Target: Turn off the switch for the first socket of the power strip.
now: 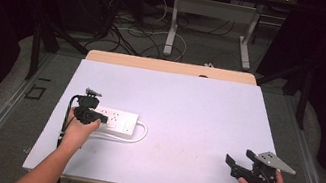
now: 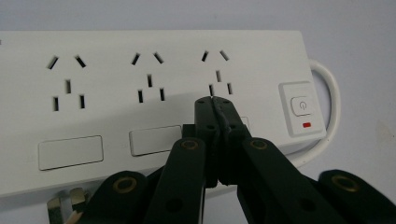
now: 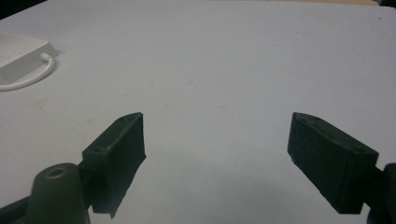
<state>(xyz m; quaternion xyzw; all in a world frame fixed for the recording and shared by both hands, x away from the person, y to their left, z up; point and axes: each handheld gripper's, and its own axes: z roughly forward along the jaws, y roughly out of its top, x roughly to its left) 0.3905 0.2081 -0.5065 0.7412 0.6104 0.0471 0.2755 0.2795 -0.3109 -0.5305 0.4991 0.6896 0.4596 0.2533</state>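
- Left gripper (image 2: 214, 99): jaws together, tips over power strip (image 2: 140, 93), centre frame, by the third socket.
- Right gripper (image 3: 215, 154): jaws wide apart, nothing between, lower right of high view.

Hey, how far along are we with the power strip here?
Done: the left gripper, jaws shut, has its tips over the power strip, near the third socket. In hand: it points toward the switch; contact isn't clear. Left: all sockets look empty, and the right gripper waits open, apart on the table.

A white power strip (image 1: 116, 122) with its looped cord lies on the pale table (image 1: 188, 111).
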